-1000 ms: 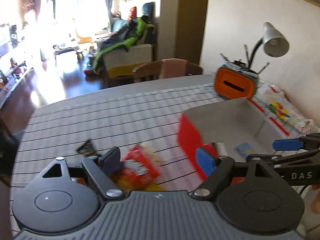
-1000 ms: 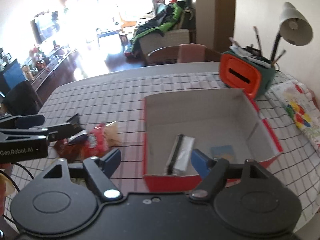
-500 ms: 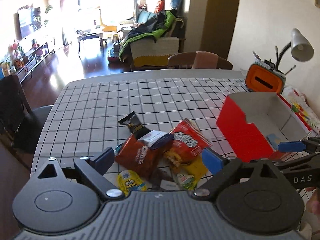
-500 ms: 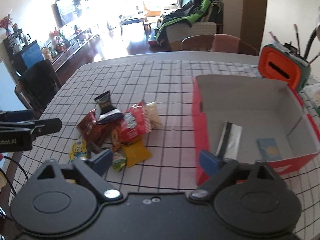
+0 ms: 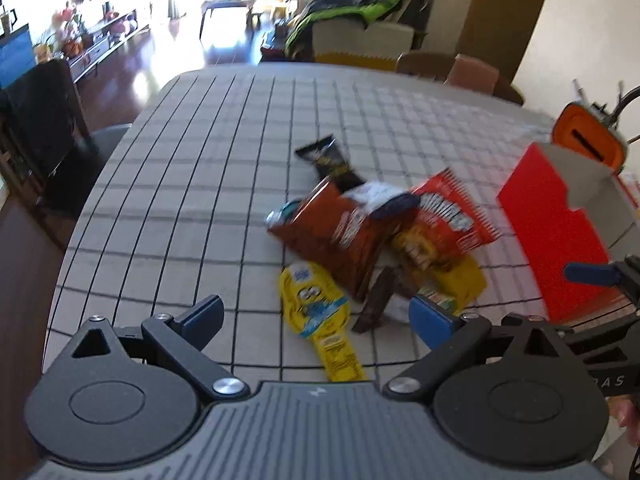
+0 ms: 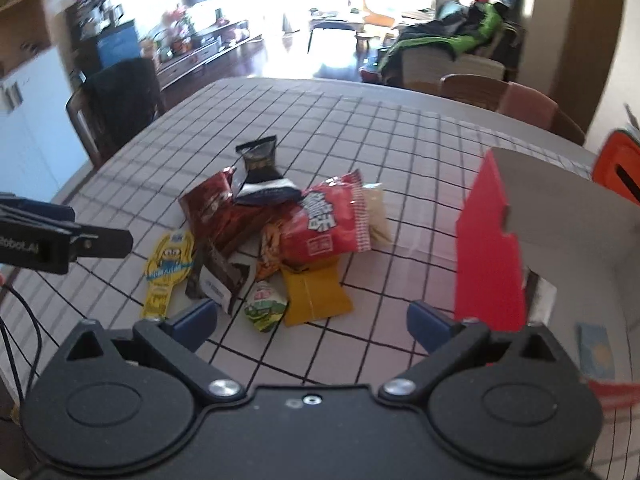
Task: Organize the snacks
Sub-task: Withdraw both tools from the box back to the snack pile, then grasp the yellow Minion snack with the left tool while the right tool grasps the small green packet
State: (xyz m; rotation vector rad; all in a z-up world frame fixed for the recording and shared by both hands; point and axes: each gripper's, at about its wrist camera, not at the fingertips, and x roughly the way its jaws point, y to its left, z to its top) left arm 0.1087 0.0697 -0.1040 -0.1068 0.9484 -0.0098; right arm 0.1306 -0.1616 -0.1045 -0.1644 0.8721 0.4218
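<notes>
Both wrist views share snack pile

Empty right tongs gape above snack pile.

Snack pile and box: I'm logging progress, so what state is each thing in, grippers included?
Left gripper: jaws open, empty, above the pile.
Right gripper: jaws open, empty.
Red box: open-topped, upright, two flat items inside.
Red chip bag: sealed, lying atop the pile.
Black packet: resting on the pile.
Yellow pouch: flat on the tablecloth.
</notes>
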